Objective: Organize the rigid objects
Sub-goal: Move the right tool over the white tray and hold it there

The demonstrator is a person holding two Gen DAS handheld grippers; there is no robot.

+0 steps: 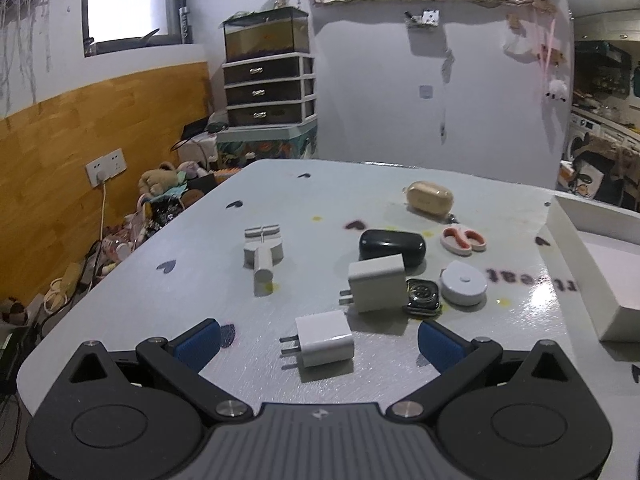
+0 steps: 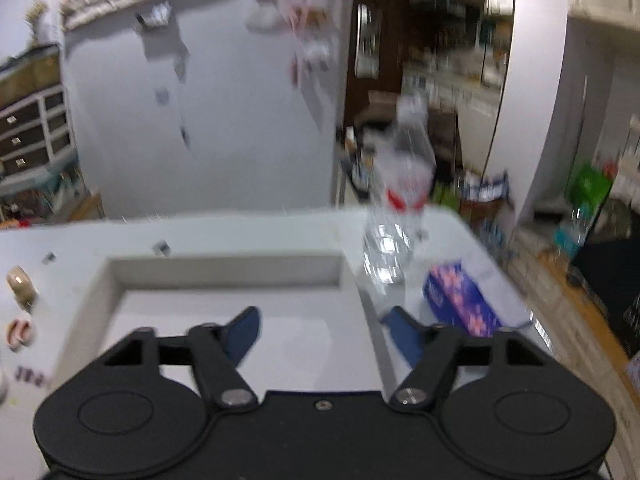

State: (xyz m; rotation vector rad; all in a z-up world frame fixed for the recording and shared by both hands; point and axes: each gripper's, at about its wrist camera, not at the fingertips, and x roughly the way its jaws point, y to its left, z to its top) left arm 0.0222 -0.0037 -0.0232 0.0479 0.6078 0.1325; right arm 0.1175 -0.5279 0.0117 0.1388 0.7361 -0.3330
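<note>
The small white charger lies on the table between your left gripper's blue pads, prongs pointing left; the pads stand wide apart and neither one touches it. Just beyond it a bigger grey-white charger leans against a black case, with a watch tucked at its right and a round white tape beside that. Farther back sit a red-and-white clip and a tan case. Well to the left of that cluster a grey T-shaped tool lies alone. The white tray sits at the table's right edge.

Your right gripper hangs over that tray, its view blurred. Its jaws are partly apart and nothing is between them. A clear bottle stands beyond the tray's right wall, and a blue packet lies just right of it.
</note>
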